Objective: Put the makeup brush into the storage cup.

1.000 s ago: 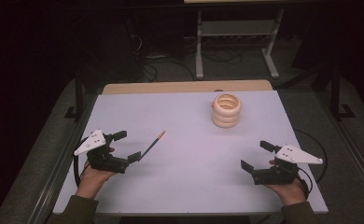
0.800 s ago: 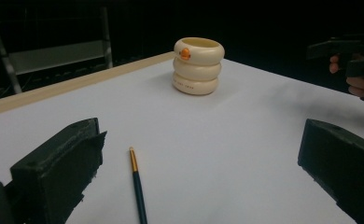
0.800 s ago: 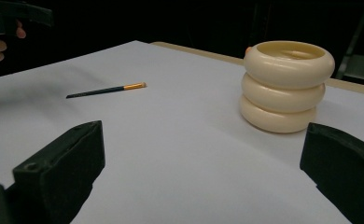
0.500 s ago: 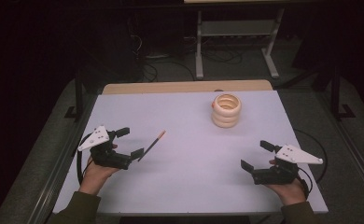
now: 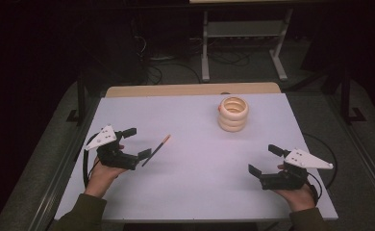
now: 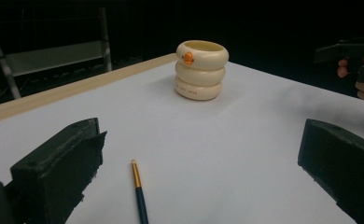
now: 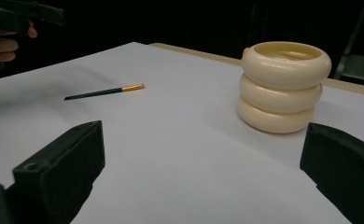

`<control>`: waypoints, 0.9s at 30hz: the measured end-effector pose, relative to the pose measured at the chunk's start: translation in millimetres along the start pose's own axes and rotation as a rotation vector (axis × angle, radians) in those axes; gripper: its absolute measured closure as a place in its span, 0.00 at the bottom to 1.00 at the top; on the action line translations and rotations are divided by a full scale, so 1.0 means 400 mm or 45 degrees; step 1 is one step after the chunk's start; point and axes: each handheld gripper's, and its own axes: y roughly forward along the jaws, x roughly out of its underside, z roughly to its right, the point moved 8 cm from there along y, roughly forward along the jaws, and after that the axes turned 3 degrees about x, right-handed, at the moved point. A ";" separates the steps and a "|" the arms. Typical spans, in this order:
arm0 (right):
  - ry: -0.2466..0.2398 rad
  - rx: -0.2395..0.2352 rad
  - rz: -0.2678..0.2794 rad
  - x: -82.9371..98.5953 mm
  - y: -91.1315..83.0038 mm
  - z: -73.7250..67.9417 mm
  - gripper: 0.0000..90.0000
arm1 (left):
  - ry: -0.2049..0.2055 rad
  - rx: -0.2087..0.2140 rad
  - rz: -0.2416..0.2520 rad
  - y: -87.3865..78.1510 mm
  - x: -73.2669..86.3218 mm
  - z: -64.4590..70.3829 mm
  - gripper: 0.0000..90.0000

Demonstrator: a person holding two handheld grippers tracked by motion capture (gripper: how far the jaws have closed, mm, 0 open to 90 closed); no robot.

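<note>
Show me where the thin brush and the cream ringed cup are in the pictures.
thin brush (image 6: pixel 140 200), left gripper view, on its dark handle.
cream ringed cup (image 7: pixel 283 91), right gripper view, on the middle ring of its side wall.

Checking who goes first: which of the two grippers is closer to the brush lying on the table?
The left gripper: its open jaws sit right by the brush handle end, while the right gripper rests far across the table.
</note>
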 end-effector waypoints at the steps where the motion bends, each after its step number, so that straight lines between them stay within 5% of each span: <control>1: -0.001 0.000 -0.001 0.000 0.000 0.000 0.00 | 0.000 0.000 0.000 0.000 0.000 0.000 0.00; 27: -0.018 0.011 0.002 -0.003 0.002 0.003 0.00 | 0.028 0.014 0.007 0.050 -0.041 -0.022 0.00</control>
